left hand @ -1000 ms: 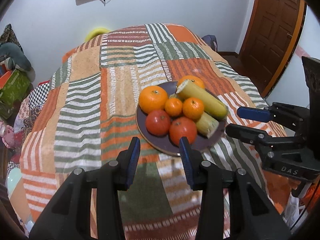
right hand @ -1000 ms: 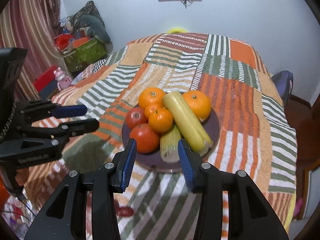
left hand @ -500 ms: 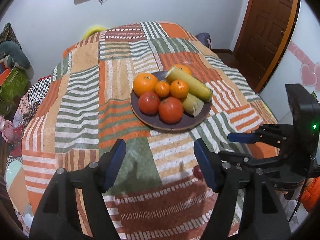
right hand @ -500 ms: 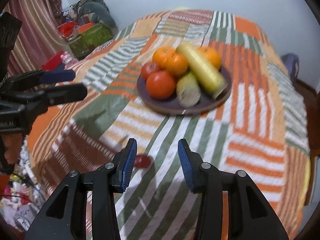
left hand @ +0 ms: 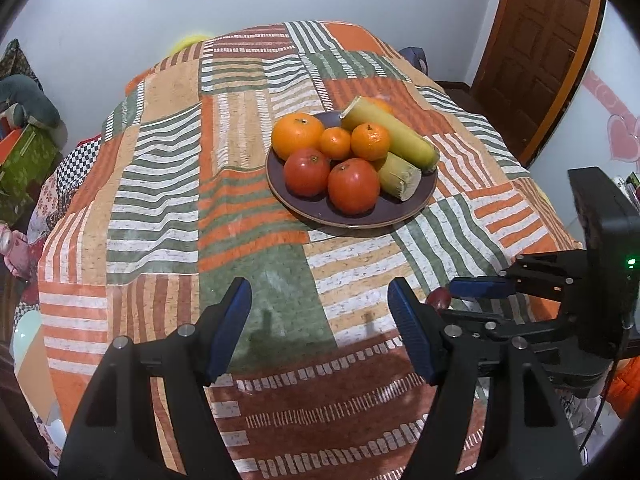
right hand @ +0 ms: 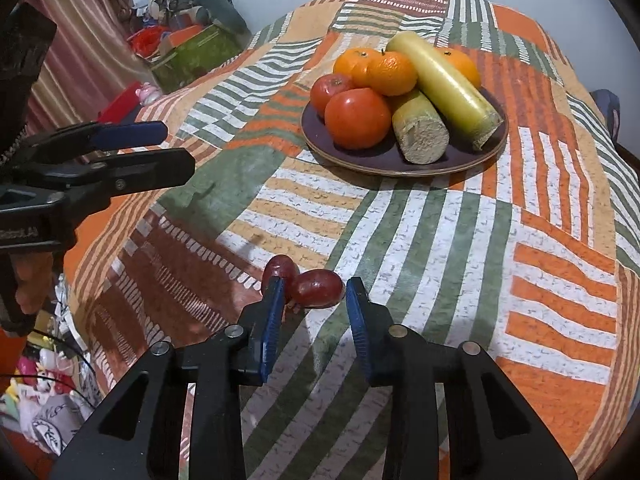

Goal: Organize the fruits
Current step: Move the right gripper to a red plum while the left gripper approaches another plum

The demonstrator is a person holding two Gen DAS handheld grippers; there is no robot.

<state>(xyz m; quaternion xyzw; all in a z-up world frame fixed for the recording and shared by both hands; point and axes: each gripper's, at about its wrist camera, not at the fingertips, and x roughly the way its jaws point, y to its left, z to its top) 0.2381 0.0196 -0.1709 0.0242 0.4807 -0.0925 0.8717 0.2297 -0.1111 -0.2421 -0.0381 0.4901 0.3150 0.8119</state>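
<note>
The right gripper [right hand: 314,300] points down at the patchwork cloth [right hand: 440,248] that covers the worktop. Two dark red grapes [right hand: 316,287] lie there side by side, touching each other. The nearer grape sits just ahead of the tips, in line with the gap between the two blue fingers [right hand: 270,312]; the other grape [right hand: 280,267] lies behind the tip of the left finger and is partly hidden by it. The fingers have just been closing and now stand narrow, but a gap remains on both sides of the nearer grape, and I cannot see either pad pressing on it.

The left gripper [left hand: 320,320] hangs above a green patch of the cloth with its fingers wide apart and nothing between them.

Farther back stands a dark plate [right hand: 460,158], well apart from the grapes. It carries oranges [right hand: 394,72], two red fruits [right hand: 357,118] and two pale yellow-green stalk pieces [right hand: 444,84].
</note>
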